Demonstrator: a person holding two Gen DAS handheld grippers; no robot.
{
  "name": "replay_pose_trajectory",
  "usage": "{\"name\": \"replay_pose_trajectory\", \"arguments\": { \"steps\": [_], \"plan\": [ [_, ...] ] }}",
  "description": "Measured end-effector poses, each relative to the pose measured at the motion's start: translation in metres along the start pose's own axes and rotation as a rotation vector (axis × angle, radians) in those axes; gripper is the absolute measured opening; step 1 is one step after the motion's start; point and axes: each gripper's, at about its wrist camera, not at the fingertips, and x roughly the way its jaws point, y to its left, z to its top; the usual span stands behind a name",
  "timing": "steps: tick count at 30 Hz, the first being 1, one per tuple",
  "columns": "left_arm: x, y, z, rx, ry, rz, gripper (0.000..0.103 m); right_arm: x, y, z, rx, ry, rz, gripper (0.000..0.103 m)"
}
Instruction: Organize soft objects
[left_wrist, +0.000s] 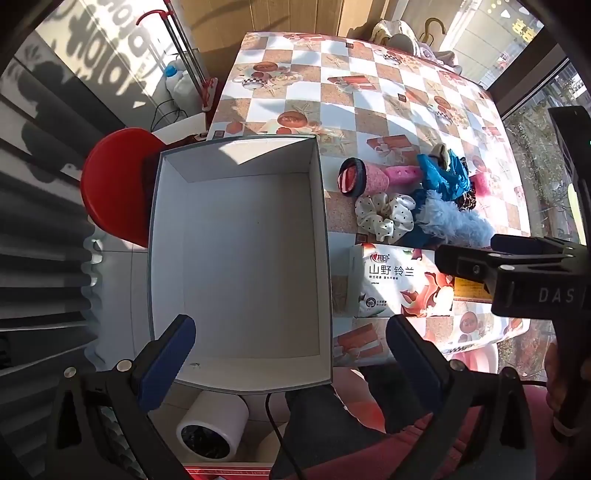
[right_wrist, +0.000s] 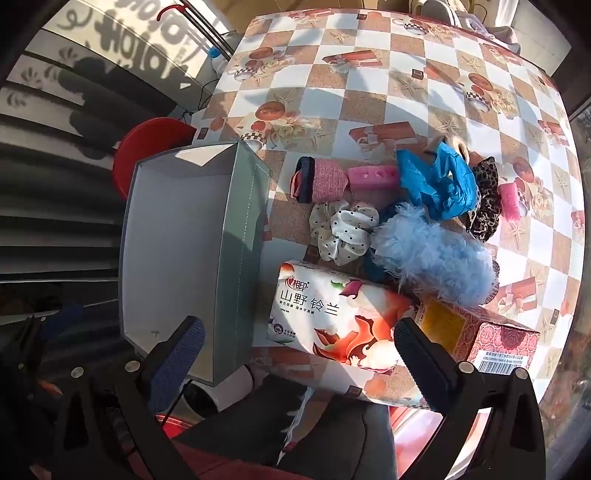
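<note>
2 claws (left_wrist: 291, 354) (right_wrist: 299, 354) gape above box (left_wrist: 240, 258) and tissue pack (right_wrist: 332, 317).

Strong sunlight falls across a table covered in a glossy checked oilcloth (left_wrist: 369, 92) of white and tan squares printed with starfish, cups and gift boxes. A round red plastic stool (left_wrist: 110, 184) stands beside its left edge on a pale tiled floor (left_wrist: 122, 266). Grey pleated panels (left_wrist: 40, 229) line the left side, patterned with shadows of lettering. Brown cardboard (left_wrist: 258, 14) leans behind the table, and a glass window (left_wrist: 543, 155) on the right shows greenery outside.
</note>
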Motion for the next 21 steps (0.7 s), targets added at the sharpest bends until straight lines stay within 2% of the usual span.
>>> {"name": "replay_pose_trajectory", "arguments": {
  "steps": [21],
  "plan": [
    [-0.014, 0.024, -0.006, -0.053, -0.017, -0.015, 0.103, -0.005, 0.021, 0.000, -0.037, -0.016, -0.010, 0.103]
  ]
}}
